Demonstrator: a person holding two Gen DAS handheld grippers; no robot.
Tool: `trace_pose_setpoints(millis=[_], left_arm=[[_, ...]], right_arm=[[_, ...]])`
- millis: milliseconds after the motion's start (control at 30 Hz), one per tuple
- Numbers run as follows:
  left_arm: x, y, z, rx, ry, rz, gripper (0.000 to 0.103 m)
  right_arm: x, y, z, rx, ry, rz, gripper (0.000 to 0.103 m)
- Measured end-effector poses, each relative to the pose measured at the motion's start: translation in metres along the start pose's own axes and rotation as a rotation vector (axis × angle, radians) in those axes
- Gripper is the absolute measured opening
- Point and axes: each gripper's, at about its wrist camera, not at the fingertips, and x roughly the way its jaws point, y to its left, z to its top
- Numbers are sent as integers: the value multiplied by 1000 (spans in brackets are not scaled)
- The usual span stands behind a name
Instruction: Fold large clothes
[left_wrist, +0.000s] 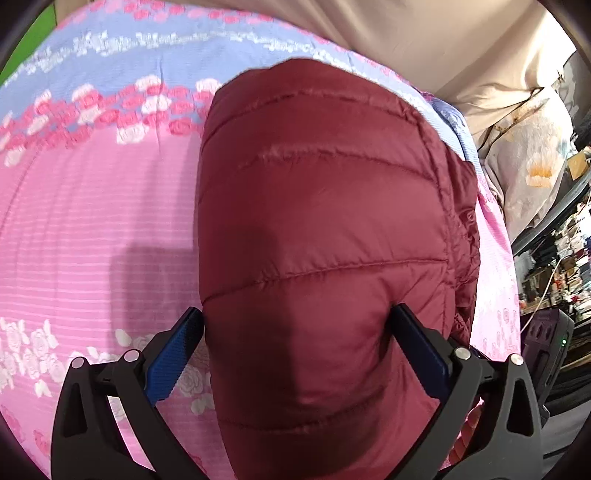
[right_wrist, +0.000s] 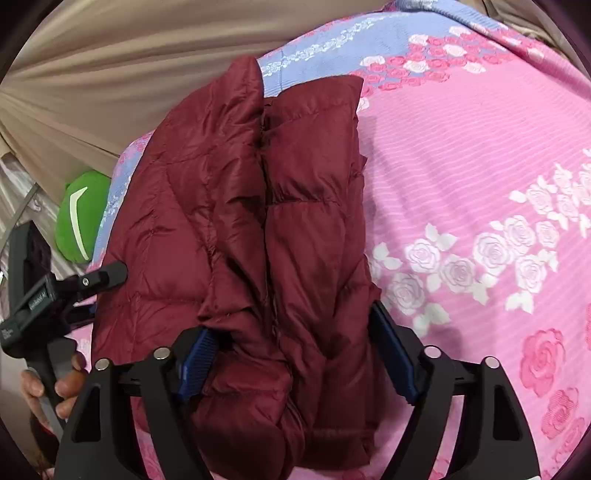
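**Puffer jacket pinched at both ends over the bed**

Left wrist view: the left gripper (left_wrist: 295, 354) clamps the maroon puffer jacket (left_wrist: 321, 206), which stretches toward the bedspread's (left_wrist: 92, 229) far blue edge.

Right wrist view: the right gripper (right_wrist: 291, 350) squeezes a thick bunch of jacket (right_wrist: 258, 206). The slick, puffy bulk could slide free, undoing the fold.
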Motion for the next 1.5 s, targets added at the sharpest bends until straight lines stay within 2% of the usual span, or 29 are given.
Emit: trace_pose_setpoints(millis=[67, 233, 500, 800, 933, 1067, 1167, 1267, 1367, 1500], left_arm=[[5, 0, 1, -2, 7, -14, 98], [14, -7, 5, 15, 6, 16, 98], [22, -19, 8, 58, -28, 86, 98], [29, -22, 12, 109, -73, 116, 98], [31, -20, 13, 122, -79, 111, 98], [29, -17, 13, 131, -64, 66, 98], [21, 1, 18, 131, -24, -44, 97], [14, 23, 18, 96, 1, -110, 98], [13, 29, 16, 97, -7, -121, 98], [25, 25, 14, 102, 15, -172, 98]], right_arm=[[1, -1, 0, -3, -2, 3, 82], [4, 2, 3, -19, -5, -7, 85], [17, 23, 7, -35, -12, -18, 85], [31, 39, 12, -46, -27, -29, 85], [33, 42, 8, -47, -32, -32, 81], [33, 41, 6, -31, -31, 7, 62], [30, 37, 6, -20, -34, 23, 54], [30, 28, 7, 19, -16, 66, 55], [34, 27, 8, 35, -3, 92, 64], [38, 35, 11, 13, -3, 70, 69]])
